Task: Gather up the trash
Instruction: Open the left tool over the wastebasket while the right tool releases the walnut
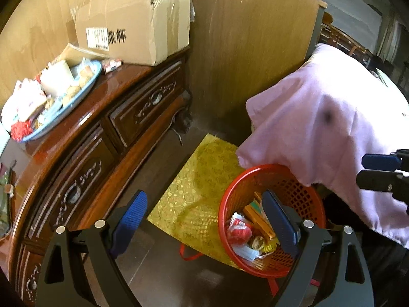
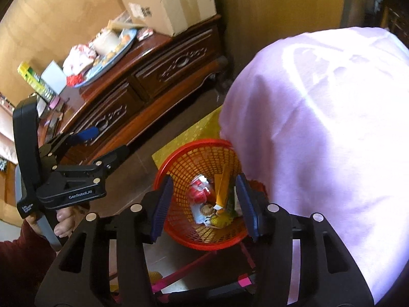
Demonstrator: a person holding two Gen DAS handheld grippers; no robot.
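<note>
The red basket [image 1: 271, 220] stands on the floor at five o'clock in the left wrist view, its rim touching the yellow mat [image 1: 196, 194] on one side and tucked under the pink cloth [image 1: 324, 133] on the other; trash [image 1: 253, 238] lies inside; bare dark floor runs between the basket and the carved cabinet [image 1: 107, 133] at nine o'clock. The left gripper [image 1: 204, 220] hangs above, jaws wide apart and empty; the right gripper [image 2: 204, 204] tilts down over the basket mouth, jaws likewise apart.

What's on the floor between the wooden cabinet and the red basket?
A yellow patterned mat lies between wooden cabinet and red basket, clearest in the left wrist view.
</note>
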